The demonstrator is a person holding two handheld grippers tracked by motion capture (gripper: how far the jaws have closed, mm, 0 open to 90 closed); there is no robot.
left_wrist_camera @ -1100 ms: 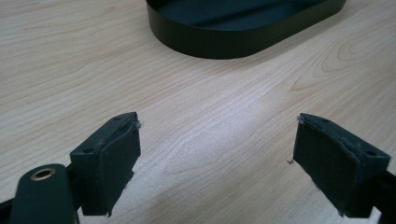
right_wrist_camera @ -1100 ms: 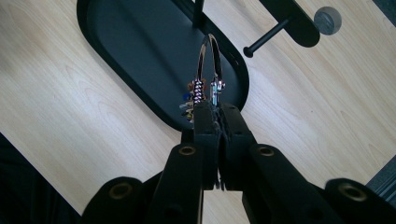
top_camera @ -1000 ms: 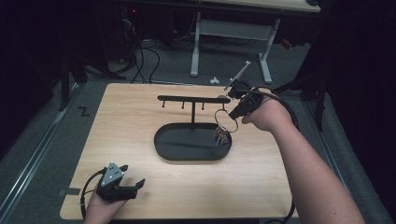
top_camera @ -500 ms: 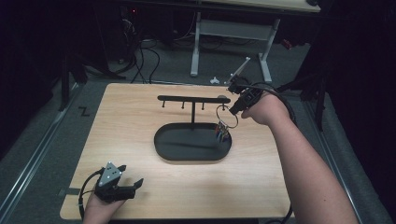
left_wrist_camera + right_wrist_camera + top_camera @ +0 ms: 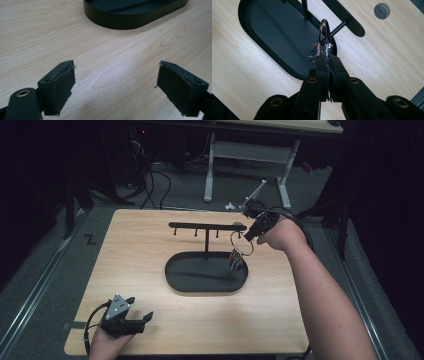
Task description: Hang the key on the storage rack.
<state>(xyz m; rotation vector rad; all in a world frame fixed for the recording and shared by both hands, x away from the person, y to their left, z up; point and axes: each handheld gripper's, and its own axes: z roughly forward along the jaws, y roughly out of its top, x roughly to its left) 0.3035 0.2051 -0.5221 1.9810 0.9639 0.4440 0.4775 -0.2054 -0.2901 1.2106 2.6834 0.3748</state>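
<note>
The right gripper (image 5: 328, 58) pinches the key ring (image 5: 241, 243) beside the rack's (image 5: 206, 226) right end; the left gripper (image 5: 116, 82) gapes wide over the worktop (image 5: 150, 250).

Grey floor (image 5: 45, 265) around the table, cables (image 5: 150, 185), white desk legs (image 5: 209, 175) beyond.

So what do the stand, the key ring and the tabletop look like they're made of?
Stand: matte black, probably painted metal, given its thin bar and even, dull surface, though plastic is possible. Key ring: shiny bare metal, catching glints. Tabletop: pale wood or wood-look laminate with visible grain; which one is unclear.
</note>
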